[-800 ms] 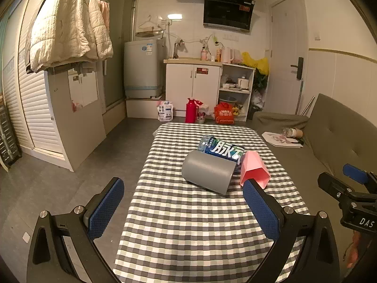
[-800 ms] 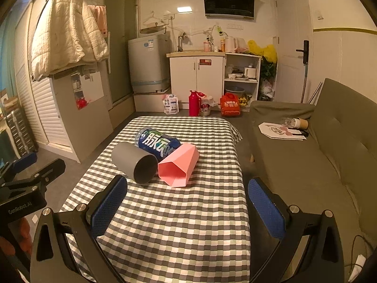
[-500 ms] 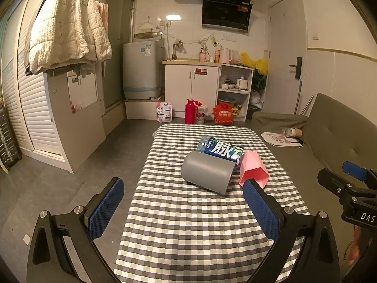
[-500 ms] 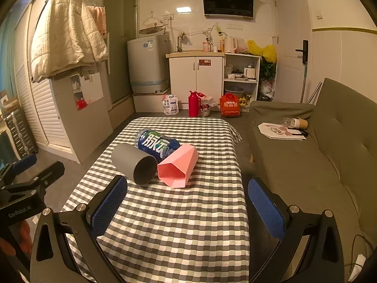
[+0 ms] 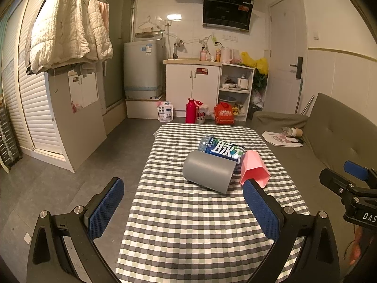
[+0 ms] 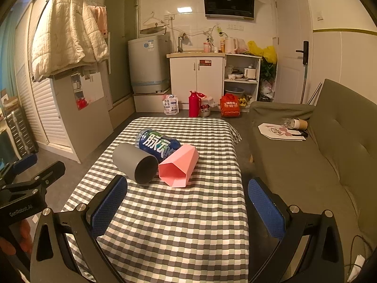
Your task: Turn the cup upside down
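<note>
A grey round cup (image 5: pixel 209 174) (image 6: pixel 135 162) lies on its side in the middle of the checked table (image 5: pixel 188 224) (image 6: pixel 176 224), its mouth turned toward the right wrist camera. Beside it a pink faceted cup (image 5: pixel 254 168) (image 6: pixel 179 165) also lies on its side. Behind both rests a blue-labelled bottle (image 5: pixel 221 148) (image 6: pixel 157 145), lying down. My left gripper (image 5: pixel 183 200) is open, short of the grey cup, with nothing between its blue pads. My right gripper (image 6: pixel 188 202) is open too, short of the pink cup and holding nothing.
A grey-green sofa (image 6: pixel 318 160) runs along the table's right side, with paper and a paper cup (image 6: pixel 299 123) on it. Floor lies to the left. A red flask (image 5: pixel 190 110), bags and white cabinets (image 5: pixel 193 87) stand beyond the table's far end.
Both views have barely shifted; the cups and bottle lie where they were. Both grippers stay open.
</note>
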Demonstrator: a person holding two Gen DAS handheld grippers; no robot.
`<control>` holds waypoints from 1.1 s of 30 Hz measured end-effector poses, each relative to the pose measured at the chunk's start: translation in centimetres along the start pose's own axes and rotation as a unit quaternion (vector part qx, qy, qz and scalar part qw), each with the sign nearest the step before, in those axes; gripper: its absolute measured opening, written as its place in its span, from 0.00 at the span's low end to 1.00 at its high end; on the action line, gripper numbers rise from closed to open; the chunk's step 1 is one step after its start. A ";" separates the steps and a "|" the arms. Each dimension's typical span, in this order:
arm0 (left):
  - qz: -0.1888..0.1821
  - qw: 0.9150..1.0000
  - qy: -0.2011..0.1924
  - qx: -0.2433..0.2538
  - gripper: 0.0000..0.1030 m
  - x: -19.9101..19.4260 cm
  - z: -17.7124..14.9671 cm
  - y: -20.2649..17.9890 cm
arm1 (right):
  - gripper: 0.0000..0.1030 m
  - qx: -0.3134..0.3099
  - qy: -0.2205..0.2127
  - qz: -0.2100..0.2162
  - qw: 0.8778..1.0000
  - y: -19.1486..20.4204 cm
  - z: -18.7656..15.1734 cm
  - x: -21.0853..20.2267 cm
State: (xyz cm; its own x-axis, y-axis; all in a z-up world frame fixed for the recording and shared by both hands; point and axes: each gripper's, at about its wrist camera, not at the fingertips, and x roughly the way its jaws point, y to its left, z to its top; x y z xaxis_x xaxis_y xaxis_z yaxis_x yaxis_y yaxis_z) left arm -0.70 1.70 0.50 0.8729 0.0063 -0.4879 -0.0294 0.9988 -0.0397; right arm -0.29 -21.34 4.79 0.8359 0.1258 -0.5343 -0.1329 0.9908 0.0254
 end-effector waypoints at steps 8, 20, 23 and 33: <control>0.001 1.000 0.000 0.000 1.00 -0.2 0.1 0.0 | 1.00 -0.003 -0.001 0.004 1.000 0.2 0.1 -0.3; 0.000 1.000 0.007 -0.002 1.00 0.0 1.6 0.5 | 1.00 -0.022 0.003 0.017 1.000 0.7 1.2 0.1; 0.005 1.000 0.011 -0.010 1.00 0.6 2.6 0.9 | 1.00 -0.032 0.004 0.025 0.999 0.9 2.0 0.7; 0.063 0.995 0.066 -0.031 1.00 7.2 3.3 3.9 | 1.00 -0.085 0.075 0.103 0.988 1.4 7.2 10.1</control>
State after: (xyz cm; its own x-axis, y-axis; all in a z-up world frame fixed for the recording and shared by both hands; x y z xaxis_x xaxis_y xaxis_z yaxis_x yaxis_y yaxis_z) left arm 7.04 5.83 -0.30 0.7894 0.1217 -0.6017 -0.1684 0.9855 -0.0216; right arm 11.83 -18.33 5.51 0.6952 0.3023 -0.6522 -0.3904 0.9206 0.0107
